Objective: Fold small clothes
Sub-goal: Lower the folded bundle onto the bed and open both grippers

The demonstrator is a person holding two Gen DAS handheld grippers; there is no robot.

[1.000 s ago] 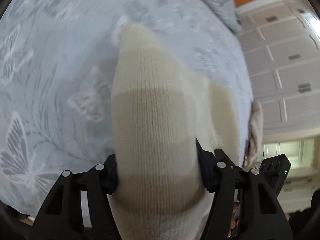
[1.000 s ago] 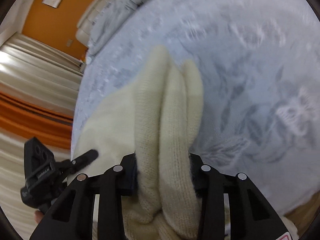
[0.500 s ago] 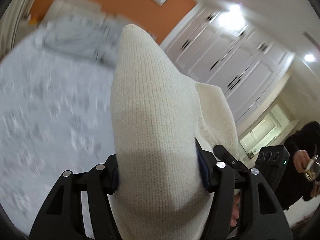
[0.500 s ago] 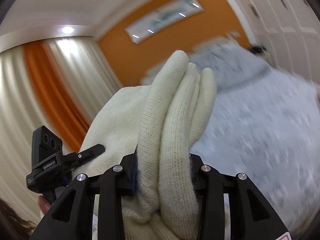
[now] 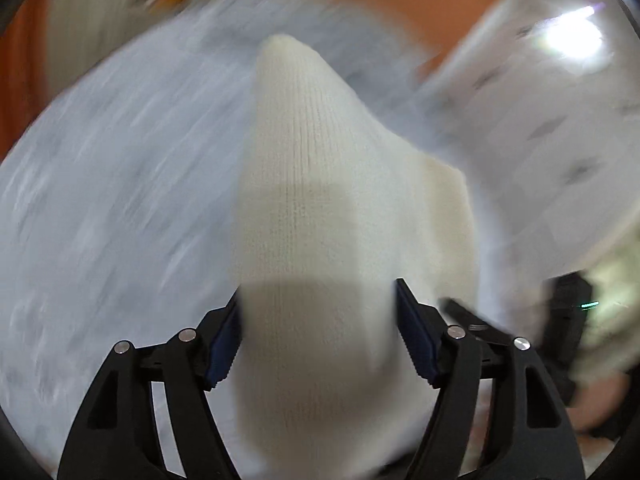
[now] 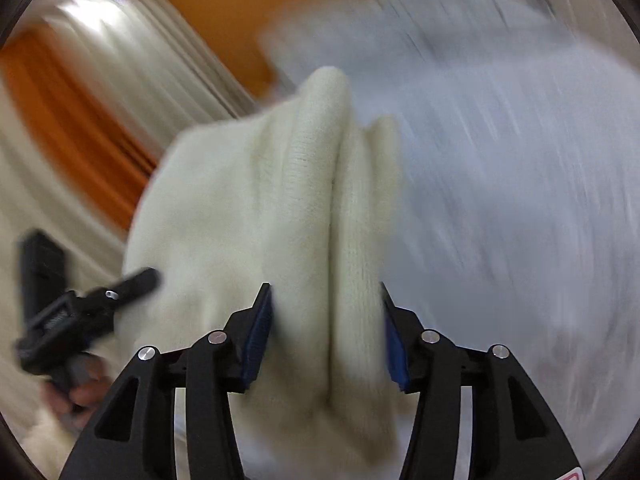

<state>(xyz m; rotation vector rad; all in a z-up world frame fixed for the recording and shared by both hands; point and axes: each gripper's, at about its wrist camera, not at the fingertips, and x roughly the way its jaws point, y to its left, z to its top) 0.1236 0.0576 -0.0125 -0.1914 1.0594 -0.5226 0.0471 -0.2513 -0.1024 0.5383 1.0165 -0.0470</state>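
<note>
A cream knitted garment (image 5: 312, 220) is held between both grippers above a bed. My left gripper (image 5: 318, 328) is shut on one bunched edge of it, the knit bulging out between the blue pads. My right gripper (image 6: 326, 320) is shut on another edge, gathered in several folds (image 6: 320, 200). The cloth stretches from one gripper towards the other; the right gripper shows at the right of the left wrist view (image 5: 568, 320), the left gripper at the left of the right wrist view (image 6: 80, 312). Both views are motion-blurred.
A pale blue-grey patterned bedspread (image 5: 120, 200) lies beneath and beyond the garment, also in the right wrist view (image 6: 520, 160). White wardrobe doors (image 5: 560, 120) stand at the right. Orange wall and cream curtains (image 6: 100, 100) stand at the left.
Both grippers lifted and swung the garment upward half a second ago, so the room showed, and now tilt back down towards the bedspread. Both grips on the knit are unchanged.
</note>
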